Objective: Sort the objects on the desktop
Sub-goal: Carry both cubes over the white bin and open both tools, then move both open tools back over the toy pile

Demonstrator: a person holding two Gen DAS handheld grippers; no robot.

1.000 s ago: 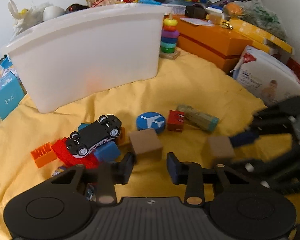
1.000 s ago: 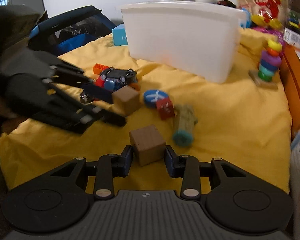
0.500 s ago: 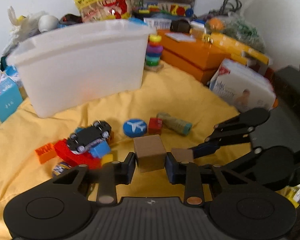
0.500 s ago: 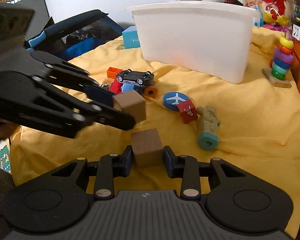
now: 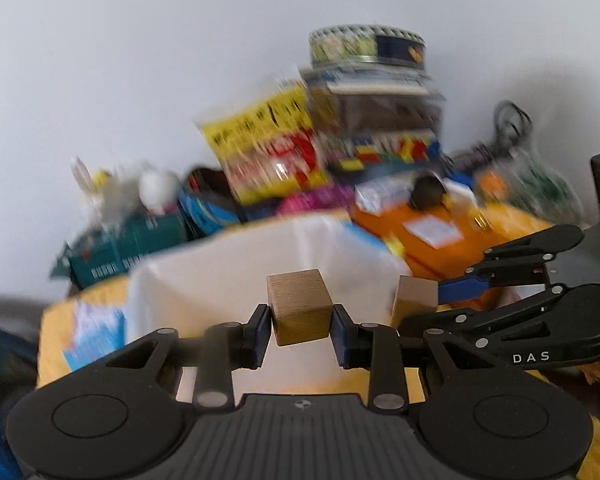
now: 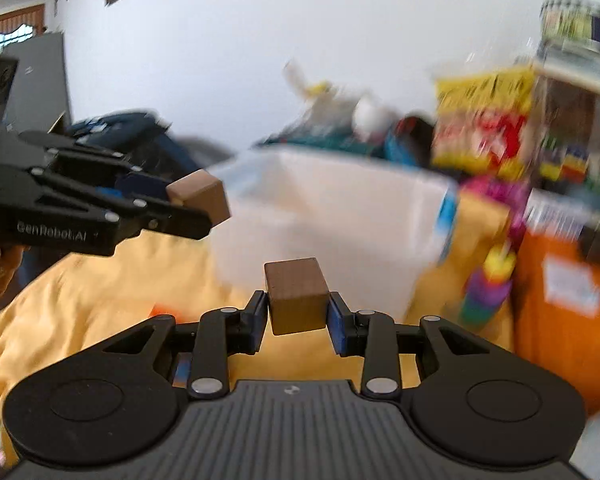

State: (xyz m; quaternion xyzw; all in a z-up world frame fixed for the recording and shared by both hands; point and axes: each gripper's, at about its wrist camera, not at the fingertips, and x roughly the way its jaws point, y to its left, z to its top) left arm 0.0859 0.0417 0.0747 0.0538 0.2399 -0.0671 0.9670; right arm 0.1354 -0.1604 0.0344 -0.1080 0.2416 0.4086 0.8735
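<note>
My left gripper [image 5: 300, 330] is shut on a brown wooden cube [image 5: 300, 306], held up in the air in front of the white plastic bin [image 5: 228, 276]. My right gripper [image 6: 298, 318] is shut on a second, darker wooden cube [image 6: 298, 296], also raised, just short of the white bin [image 6: 328, 216]. Each gripper shows in the other's view: the right one [image 5: 424, 304] with its cube [image 5: 414, 300] at the right, the left one [image 6: 188, 204] with its cube [image 6: 202, 196] at the left. Both views are blurred.
A yellow cloth [image 6: 112, 276] covers the table. Behind the bin stand snack bags [image 5: 268, 144], stacked boxes and a round tin [image 5: 366, 46]. Orange boxes [image 6: 560, 304] and a ring-stacker toy [image 6: 490, 288] lie to the right. A dark bag [image 6: 116, 132] sits far left.
Both grippers have risen from the cloth with their cubes, up toward the bin's rim. The left gripper closed on its cube first. The toys on the cloth have dropped out of view.
</note>
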